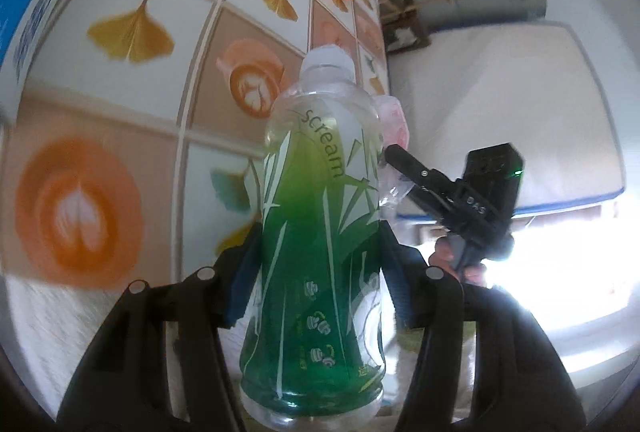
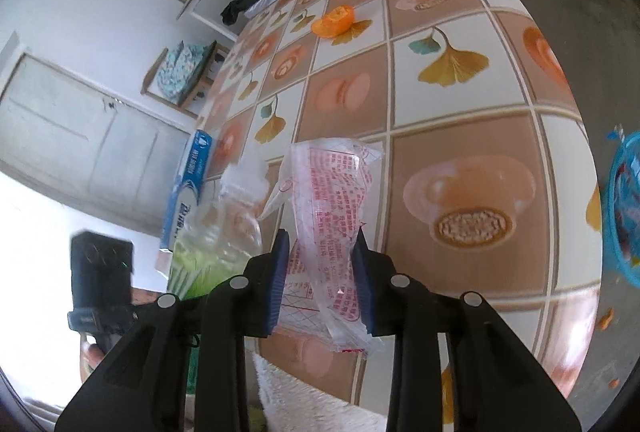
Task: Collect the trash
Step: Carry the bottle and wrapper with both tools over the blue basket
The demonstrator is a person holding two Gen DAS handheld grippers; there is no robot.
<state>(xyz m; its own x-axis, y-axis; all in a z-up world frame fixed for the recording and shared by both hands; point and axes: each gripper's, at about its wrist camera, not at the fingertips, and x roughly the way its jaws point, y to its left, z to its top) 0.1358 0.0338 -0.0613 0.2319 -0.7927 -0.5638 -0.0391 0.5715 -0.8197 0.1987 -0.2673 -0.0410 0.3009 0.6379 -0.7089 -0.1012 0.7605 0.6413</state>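
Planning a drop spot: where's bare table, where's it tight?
Free: the tablecloth between the orange peel and the wrapper in the right claw. Crowded: left edge, with the blue box and the bottle in the left claw.

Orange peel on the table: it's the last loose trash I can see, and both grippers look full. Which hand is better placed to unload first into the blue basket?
Probably the right. The right gripper, shut on the plastic wrapper, has the blue basket at its own right side; the left gripper holds the green bottle, with no basket in its view.
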